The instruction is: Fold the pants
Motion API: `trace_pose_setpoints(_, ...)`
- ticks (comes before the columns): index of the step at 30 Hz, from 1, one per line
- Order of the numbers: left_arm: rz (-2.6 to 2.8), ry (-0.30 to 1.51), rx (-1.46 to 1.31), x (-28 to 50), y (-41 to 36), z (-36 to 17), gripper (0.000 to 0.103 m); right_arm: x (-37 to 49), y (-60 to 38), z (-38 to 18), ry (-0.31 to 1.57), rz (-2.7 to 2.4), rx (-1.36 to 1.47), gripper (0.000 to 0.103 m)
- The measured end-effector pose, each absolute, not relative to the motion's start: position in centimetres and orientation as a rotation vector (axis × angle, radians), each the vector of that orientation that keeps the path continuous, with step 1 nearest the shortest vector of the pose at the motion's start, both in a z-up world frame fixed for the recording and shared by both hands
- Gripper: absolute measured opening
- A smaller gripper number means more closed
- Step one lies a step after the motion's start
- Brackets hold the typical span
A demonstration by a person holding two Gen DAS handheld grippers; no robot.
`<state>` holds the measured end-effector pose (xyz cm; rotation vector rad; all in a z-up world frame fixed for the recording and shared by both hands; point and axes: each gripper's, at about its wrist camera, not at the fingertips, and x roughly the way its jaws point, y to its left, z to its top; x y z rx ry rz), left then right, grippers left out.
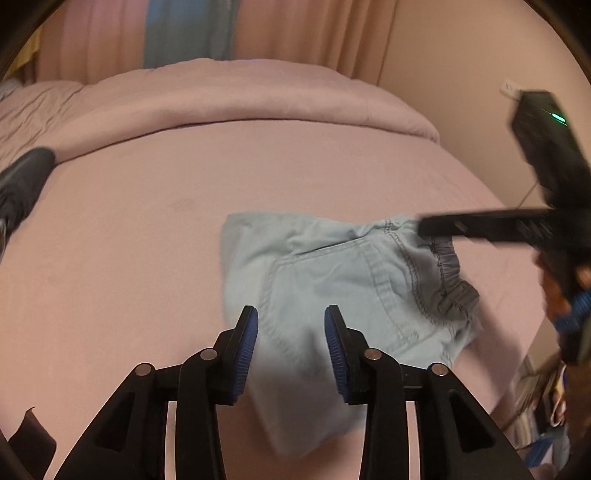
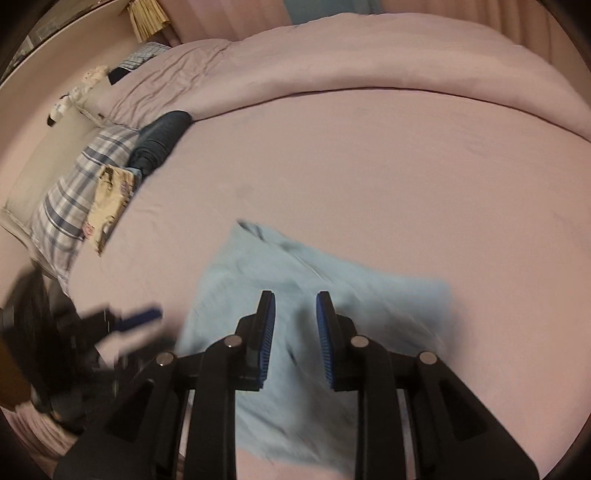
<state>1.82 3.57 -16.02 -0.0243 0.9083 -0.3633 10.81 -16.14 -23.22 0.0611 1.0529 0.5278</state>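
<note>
Bed: pink sheet (image 1: 147, 229) is your whole work surface, with wide bare stretches left of and beyond the pants in both views.
Far edge: rolled pink duvet (image 1: 258, 99) runs across the back, curtains (image 1: 314, 33) behind it.
Right edge: mattress drops off just beyond the waistband in the left wrist view, with the wall (image 1: 461, 74) behind it.
Left side: plaid pillow (image 2: 70, 199), dark folded garment (image 2: 162, 140) and a tan patterned cloth (image 2: 110, 195) sit bunched together, well apart from the pants.
Pants: light blue pants (image 1: 332, 280) lie on the sheet in a compact bundle, back pocket and seam stitching up, grey elastic waistband (image 1: 450, 280) bunched toward the right edge. Right wrist view shows them motion-blurred (image 2: 314, 295).
Left gripper: your left gripper (image 1: 291, 332) has its jaws spread wide over the near part of the pants, fabric showing in the gap, pads not clamped on it. Also seen blurred in the right wrist view (image 2: 140, 317).
Right gripper: your right gripper (image 2: 295, 317) is parted, narrower than the left, pants below it and nothing pinched. Whether it touches the fabric you can't tell. In the left wrist view one dark finger (image 1: 480, 225) reaches to the waistband corner.
</note>
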Motion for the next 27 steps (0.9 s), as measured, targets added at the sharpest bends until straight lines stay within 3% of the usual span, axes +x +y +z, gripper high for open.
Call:
trace_pose_setpoints(10,-0.331,1.023,0.09,3.7,-0.1,-19.2,0.042,6.1,-19.9,-26.7,1.099,0.416,-0.006,0.025)
trace_pose_setpoints(11,-0.329,1.031,0.094,3.8,-0.2,-19.5,0.043,6.1,-19.9,-27.4,1.114,0.395,-0.028,0.035)
trace_pose_setpoints(16,-0.366,1.049,0.041,4.0,0.9,-19.2,0.044,6.9,-22.4,-29.0,1.137,0.402,0.146,0.047)
trace_pose_setpoints(19,-0.381,1.019,-0.078,3.8,3.6,-17.8,0.044,6.9,-23.9,-28.1,1.116,0.425,0.24,0.047)
trace_pose_setpoints(20,-0.371,1.018,-0.121,3.7,4.8,-17.6,0.045,6.8,-24.4,-27.6,1.093,0.429,0.257,0.047)
trace_pose_setpoints(23,-0.344,1.044,-0.271,3.7,8.3,-18.0,0.068,6.9,-26.6,-27.0,1.059,0.411,0.345,0.054)
trace_pose_setpoints(27,-0.301,1.097,-0.455,3.7,11.9,-20.0,0.071,7.4,-28.7,-28.2,1.079,0.347,0.451,0.067)
